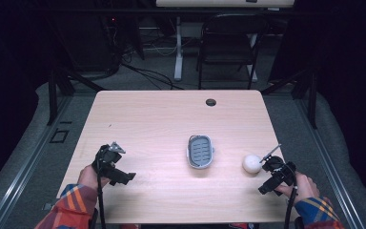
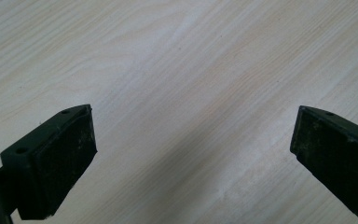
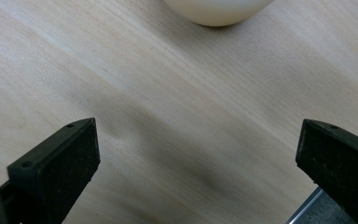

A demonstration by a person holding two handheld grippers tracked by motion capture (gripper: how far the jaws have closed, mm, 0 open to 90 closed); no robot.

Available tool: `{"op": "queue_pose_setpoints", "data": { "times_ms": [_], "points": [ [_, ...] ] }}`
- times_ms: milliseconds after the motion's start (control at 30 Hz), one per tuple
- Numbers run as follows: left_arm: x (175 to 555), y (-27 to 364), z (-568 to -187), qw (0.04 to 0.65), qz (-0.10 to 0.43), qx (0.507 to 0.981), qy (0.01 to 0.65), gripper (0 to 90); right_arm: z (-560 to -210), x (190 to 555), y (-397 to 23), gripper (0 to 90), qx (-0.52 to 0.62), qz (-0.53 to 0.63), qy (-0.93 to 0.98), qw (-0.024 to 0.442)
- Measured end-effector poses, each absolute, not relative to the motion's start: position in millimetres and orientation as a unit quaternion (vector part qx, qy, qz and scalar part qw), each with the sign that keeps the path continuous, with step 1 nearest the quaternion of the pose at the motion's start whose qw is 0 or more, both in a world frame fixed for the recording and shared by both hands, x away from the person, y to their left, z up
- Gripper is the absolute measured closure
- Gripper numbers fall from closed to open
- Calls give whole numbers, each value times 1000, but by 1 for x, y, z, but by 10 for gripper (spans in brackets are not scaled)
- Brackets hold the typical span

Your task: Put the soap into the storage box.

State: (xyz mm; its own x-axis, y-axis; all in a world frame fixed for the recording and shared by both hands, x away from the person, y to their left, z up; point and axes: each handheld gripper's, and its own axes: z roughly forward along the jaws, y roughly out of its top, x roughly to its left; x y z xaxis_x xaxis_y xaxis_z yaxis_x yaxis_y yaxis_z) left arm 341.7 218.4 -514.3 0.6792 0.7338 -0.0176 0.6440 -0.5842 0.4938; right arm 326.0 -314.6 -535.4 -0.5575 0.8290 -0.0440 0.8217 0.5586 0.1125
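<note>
So there's a small grey soap dish sitting flat on the worktop, about midway between the left and right edges and a bit closer to the near edge. It's an oval-ish tray with rows of slots in the bottom, long side running front to back. Off toward the right edge sits a white ball, well apart from the dish, resting on the wood.

table: light wood | grey slotted tray at centre | white ball to its right
</note>
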Motion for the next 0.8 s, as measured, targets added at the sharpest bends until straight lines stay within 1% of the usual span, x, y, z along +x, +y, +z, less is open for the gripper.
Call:
{"op": "queue_pose_setpoints", "data": {
  "times_ms": [133,167,200,300,333,367,800],
  "points": [
    [342,218,-514,238,93,886,388,2,-535,326,-314,0,464,33,884,42],
    [342,218,-514,237,93,886,388,2,-538,325,-314,0,472,49,879,46],
    [341,218,-514,237,93,886,387,2,-535,327,-314,0,461,27,886,39],
    [341,218,-514,237,93,887,387,2,-538,325,-313,0,472,43,879,45],
    [341,218,-514,237,93,886,387,2,-536,327,-313,0,460,29,887,34],
    [341,218,-514,237,93,886,387,2,-536,327,-313,0,460,29,887,34],
    [341,217,-514,235,94,887,387,2,-535,328,-310,0,451,23,891,46]
  ]
}}
